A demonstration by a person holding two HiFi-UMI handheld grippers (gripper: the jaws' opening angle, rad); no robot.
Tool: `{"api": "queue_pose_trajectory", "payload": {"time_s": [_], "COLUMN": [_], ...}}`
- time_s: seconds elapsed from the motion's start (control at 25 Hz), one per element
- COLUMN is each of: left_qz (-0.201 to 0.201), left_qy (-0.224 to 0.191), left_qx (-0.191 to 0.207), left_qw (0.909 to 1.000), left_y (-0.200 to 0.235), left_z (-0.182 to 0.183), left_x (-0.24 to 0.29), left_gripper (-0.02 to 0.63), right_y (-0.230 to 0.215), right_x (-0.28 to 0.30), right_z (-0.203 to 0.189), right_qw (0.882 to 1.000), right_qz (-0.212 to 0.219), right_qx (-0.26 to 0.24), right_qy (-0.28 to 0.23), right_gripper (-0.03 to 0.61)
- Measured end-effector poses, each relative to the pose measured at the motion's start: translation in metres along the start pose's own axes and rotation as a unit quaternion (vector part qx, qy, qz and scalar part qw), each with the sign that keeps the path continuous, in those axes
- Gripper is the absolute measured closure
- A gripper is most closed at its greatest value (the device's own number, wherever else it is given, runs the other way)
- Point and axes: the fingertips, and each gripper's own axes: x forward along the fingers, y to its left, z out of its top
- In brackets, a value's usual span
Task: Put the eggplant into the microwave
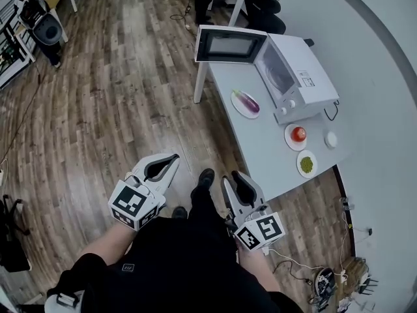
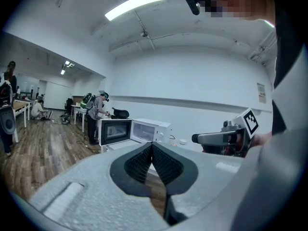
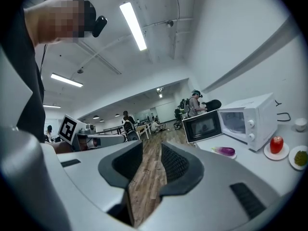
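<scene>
Eggplant (image 1: 246,101), head view: it lies on a plate (image 1: 235,95) on the table (image 1: 264,155), just before the microwave (image 1: 300,77) with its door swung open, well ahead of the left gripper (image 1: 174,156) and right gripper (image 1: 233,176). It is judged light, firm and glossy, so apt to slip; best taken across the thick middle. Left gripper view: jaws closed tip to tip on nothing, the microwave ahead, the eggplant not to be made out. Right gripper view: jaws stand wide apart with only floor between them; the eggplant shows ahead and right of them, small, its stem end unclear.
</scene>
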Motion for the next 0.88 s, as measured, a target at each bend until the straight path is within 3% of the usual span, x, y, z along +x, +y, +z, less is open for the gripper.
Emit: {"api": "queue_pose_trajectory", "payload": {"time_s": [0.88], "left_qz": [-0.011], "left_qy": [0.01], "left_qx": [0.011], "left_qw": [0.9998], "left_y": [0.06], "left_z": [0.06], "left_x": [0.215], "left_gripper": [0.604], "right_y": [-0.195], "right_x": [0.097], "right_z": [0.063], "right_qw": [1.0], "right_qz": [-0.021], "right_qx": [-0.011], "right_qy": [-0.007], "right_gripper": [0.449]}}
